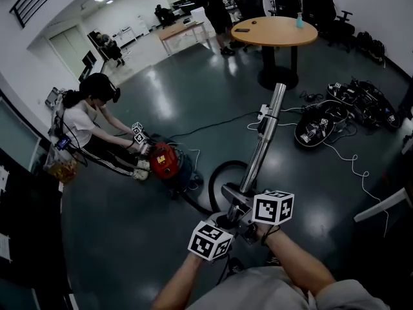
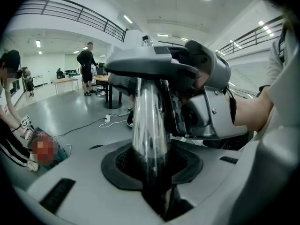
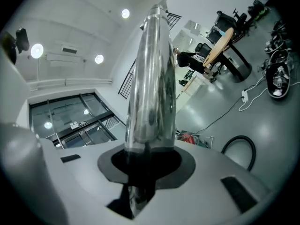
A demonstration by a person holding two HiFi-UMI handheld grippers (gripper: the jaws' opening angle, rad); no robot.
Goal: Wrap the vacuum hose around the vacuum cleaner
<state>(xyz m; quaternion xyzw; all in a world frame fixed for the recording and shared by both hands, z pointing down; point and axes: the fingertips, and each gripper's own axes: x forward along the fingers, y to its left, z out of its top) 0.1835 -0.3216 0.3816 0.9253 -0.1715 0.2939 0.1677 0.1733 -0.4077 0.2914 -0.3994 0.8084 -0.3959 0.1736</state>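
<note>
My left claw (image 2: 152,172) and right claw (image 3: 140,172) both clamp the wand's (image 1: 263,134) near end, its axis running away from me, while hose (image 1: 216,173) and vacuum cleaner (image 1: 164,161) lie on the floor (image 1: 129,225) leftward, nearer my left claw.

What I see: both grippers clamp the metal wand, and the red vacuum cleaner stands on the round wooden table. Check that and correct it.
One thing is wrong: the head view shows the red vacuum cleaner on the floor beside the seated person, not on the round table. The left gripper and right gripper do both clamp the metal wand.
</note>
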